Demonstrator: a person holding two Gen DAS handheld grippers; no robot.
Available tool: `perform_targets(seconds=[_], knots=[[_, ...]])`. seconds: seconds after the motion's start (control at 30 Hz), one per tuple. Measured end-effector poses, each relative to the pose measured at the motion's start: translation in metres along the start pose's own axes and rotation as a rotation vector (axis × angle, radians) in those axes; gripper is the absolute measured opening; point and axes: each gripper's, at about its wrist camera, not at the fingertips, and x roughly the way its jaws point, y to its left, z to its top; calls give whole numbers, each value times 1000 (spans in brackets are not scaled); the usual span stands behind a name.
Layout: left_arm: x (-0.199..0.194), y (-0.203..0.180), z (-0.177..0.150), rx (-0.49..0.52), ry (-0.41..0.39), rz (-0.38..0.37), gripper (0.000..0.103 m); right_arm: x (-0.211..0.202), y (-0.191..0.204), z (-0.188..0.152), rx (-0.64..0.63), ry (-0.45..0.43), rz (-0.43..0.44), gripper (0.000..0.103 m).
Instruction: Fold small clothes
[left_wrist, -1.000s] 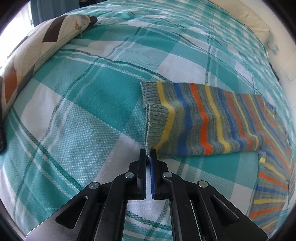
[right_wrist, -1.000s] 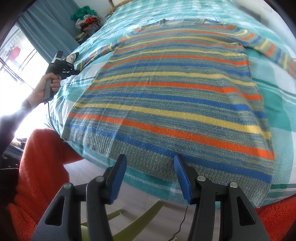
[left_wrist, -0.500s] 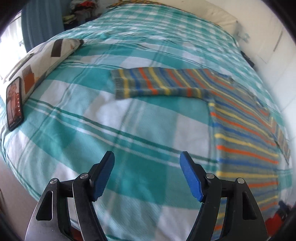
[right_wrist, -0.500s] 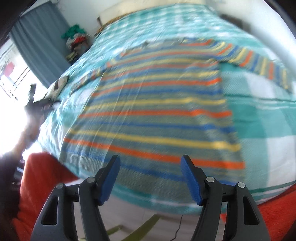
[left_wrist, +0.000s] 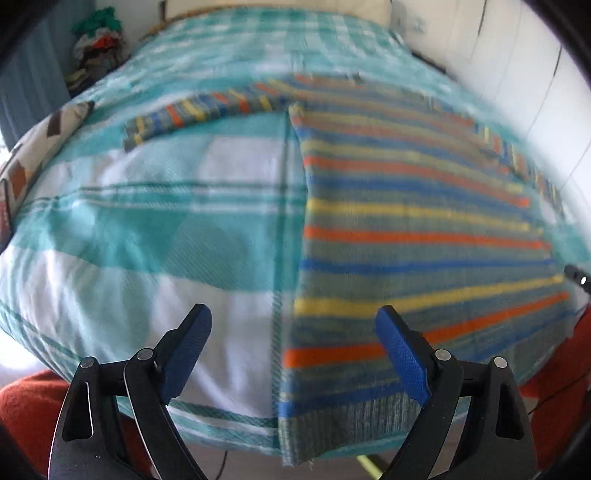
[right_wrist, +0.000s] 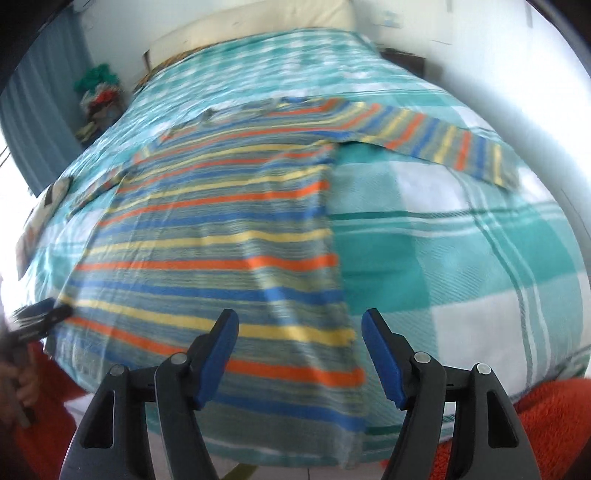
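**Folding barely begun**

The sweater lies flat on the bed, sleeves out, hem just ahead of both tools. Left gripper and right gripper gape wide, holding nothing. Every fold remains.

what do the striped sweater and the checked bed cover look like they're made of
Striped sweater: looks like knitted yarn, matte, with a ribbed grey hem; the fibre is unclear. Checked bed cover: seems to be a woven cotton-like cloth, matte, with a fine diagonal weave texture showing in its teal squares.
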Motion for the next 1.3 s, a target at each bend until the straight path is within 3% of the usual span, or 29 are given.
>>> perform_targets(seconds=[0.13,0.23,0.4,0.47,0.53,0.6,1.3], knots=[[-2,30,36,-86,-80,29,96,-7,-21,5,96,-78,-36,69],[16,54,70,-88,-128,63,98,-5,-31,9,144,-88,-51,69],[82,102,101,-118,-42,143,99,-3,-30,8,147,-82,-54,69],[111,115,93,-141,59,172,103,-3,-27,5,135,-78,-58,69],[109,118,82,-142,-25,160,103,-2,-25,3,124,-71,-61,69],[105,112,77,-117,-49,192,103,-1,-23,1,116,-66,-60,69],[108,113,78,-114,-68,195,103,0,-8,8,89,-91,-12,69]])
